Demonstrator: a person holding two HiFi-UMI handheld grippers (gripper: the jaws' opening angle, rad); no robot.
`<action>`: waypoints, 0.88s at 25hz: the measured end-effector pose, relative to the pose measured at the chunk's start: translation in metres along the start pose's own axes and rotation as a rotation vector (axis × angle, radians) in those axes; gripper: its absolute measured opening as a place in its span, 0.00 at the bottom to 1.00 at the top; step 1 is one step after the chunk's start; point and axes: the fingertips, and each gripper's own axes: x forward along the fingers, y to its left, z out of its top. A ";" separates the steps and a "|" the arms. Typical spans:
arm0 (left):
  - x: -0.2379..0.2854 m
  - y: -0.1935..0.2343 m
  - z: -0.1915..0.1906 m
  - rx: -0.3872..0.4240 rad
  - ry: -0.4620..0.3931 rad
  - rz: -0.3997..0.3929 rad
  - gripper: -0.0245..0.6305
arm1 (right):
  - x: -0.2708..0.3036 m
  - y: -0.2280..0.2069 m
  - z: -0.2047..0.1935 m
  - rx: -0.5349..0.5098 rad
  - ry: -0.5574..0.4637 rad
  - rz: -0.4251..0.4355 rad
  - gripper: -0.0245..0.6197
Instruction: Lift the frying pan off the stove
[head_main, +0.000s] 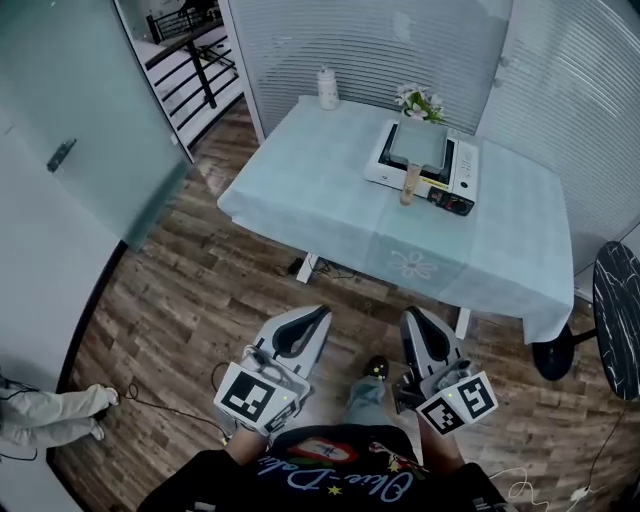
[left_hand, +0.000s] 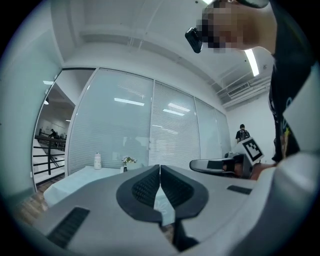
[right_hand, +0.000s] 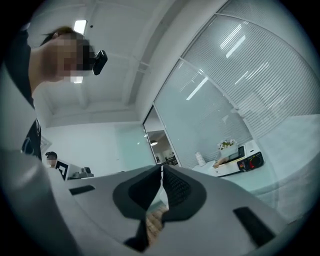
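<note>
A square grey frying pan (head_main: 418, 143) with a wooden handle (head_main: 410, 182) rests on a white portable stove (head_main: 462, 170) at the far side of the table (head_main: 330, 200). In the right gripper view the stove (right_hand: 239, 161) shows far off to the right. Both grippers hang low by my body, well short of the table. The left gripper (head_main: 318, 314) is shut with nothing in it, and its jaws meet tip to tip in its own view (left_hand: 160, 167). The right gripper (head_main: 408, 316) (right_hand: 162, 169) is likewise shut and empty.
The table wears a pale blue cloth. A white bottle (head_main: 327, 88) and a small flower pot (head_main: 420, 103) stand at its far edge. A dark round stool (head_main: 617, 315) is at the right. Wood floor (head_main: 180, 300) lies between me and the table; cables (head_main: 318, 268) lie under it.
</note>
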 end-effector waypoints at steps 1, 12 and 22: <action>0.015 0.002 0.000 -0.002 0.003 -0.010 0.05 | 0.003 -0.012 0.004 -0.001 -0.003 -0.008 0.04; 0.147 0.012 0.006 -0.017 0.042 -0.065 0.05 | 0.035 -0.115 0.043 0.022 -0.051 -0.006 0.04; 0.217 0.018 0.010 0.040 0.105 -0.055 0.05 | 0.051 -0.181 0.043 0.109 -0.074 0.012 0.04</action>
